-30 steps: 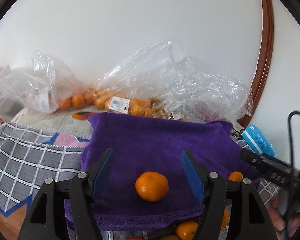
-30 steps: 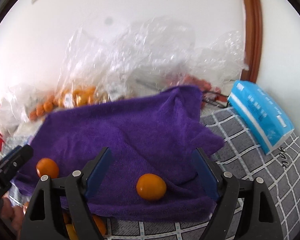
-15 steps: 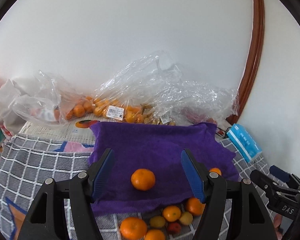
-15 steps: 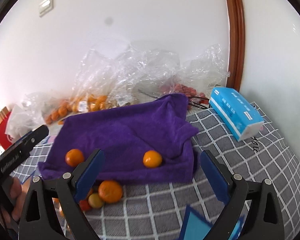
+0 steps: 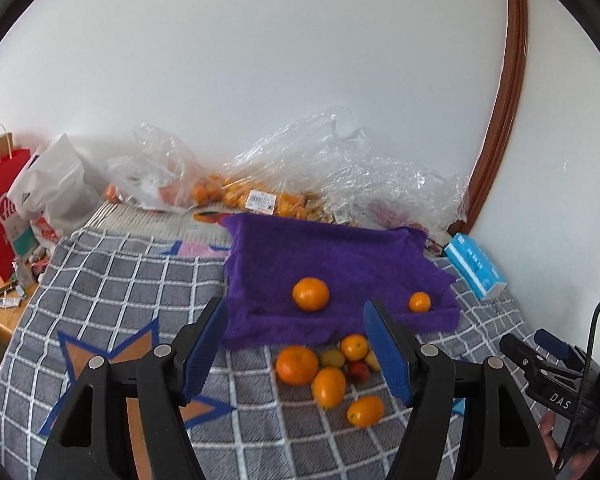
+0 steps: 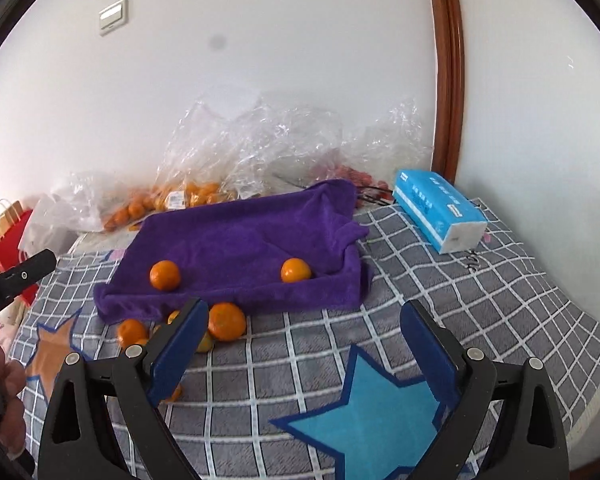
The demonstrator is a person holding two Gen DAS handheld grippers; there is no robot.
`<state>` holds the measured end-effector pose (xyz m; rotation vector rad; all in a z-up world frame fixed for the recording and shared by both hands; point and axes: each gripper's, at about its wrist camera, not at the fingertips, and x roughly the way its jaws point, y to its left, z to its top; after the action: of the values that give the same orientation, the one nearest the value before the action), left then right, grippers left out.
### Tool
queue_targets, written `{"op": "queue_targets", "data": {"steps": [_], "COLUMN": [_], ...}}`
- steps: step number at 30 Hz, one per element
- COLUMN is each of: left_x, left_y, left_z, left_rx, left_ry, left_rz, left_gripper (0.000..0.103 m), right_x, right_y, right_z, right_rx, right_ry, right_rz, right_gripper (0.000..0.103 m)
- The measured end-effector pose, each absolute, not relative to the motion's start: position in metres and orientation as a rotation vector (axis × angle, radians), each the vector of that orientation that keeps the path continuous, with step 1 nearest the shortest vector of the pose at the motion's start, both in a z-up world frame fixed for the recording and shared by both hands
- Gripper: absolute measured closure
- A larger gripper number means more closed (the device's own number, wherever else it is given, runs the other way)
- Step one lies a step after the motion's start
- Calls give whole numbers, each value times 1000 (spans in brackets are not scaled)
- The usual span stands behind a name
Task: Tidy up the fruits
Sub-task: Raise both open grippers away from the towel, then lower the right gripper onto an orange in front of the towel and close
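1. The left gripper (image 5: 296,340) hangs above the checked blanket (image 5: 132,280), its blue fingers (image 5: 204,344) spread wide with nothing between them.
2. The right gripper (image 6: 300,344) hovers the same way, fingers (image 6: 428,344) wide and bare.
3. A purple towel (image 6: 244,240) lies at 12 o'clock from both, carrying two oranges (image 6: 165,275), well apart.
4. A loose pile of fruit (image 5: 328,372) sits on the blanket, touching the towel's near edge.
5. A blue tissue pack (image 6: 436,208) rests at 2 o'clock, clear plastic bags (image 6: 260,144) behind.
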<state>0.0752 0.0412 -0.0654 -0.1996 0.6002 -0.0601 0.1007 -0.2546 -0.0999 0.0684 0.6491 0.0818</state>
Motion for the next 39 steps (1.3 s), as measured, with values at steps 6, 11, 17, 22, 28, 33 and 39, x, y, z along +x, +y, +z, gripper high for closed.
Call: {"op": "queue_targets", "data": {"steps": [6,11,17,22,28,33,39], "left_x": [54,50,53,62,69,77,87], "left_y": [47,54,70,82,90,102,112], "left_z": [-76,-77,-90,-106,-130,-148,-166], "left_rx": [-152,-153,-164,-193,-194,-228,-274], "left_ry": [611,612,676,740,781,833,845], "left_rz": [-23,-11,-14,2,27,26,18], "left_gripper": [35,35,35,35,35,36,35], "right_x": [86,76,77,78,85,93,102], "right_y": [-240,-241,-242,-234,-208,-179,-156], "right_z": [-113,-117,-124,-132,-145,-166,-174], "right_rx": [43,123,142,132,120,95,77], "right_ry": [697,712,718,739,743,834,862], "right_rz": [118,144,141,169,219,309,354], "right_gripper": [7,7,8,17,30,47,47]}}
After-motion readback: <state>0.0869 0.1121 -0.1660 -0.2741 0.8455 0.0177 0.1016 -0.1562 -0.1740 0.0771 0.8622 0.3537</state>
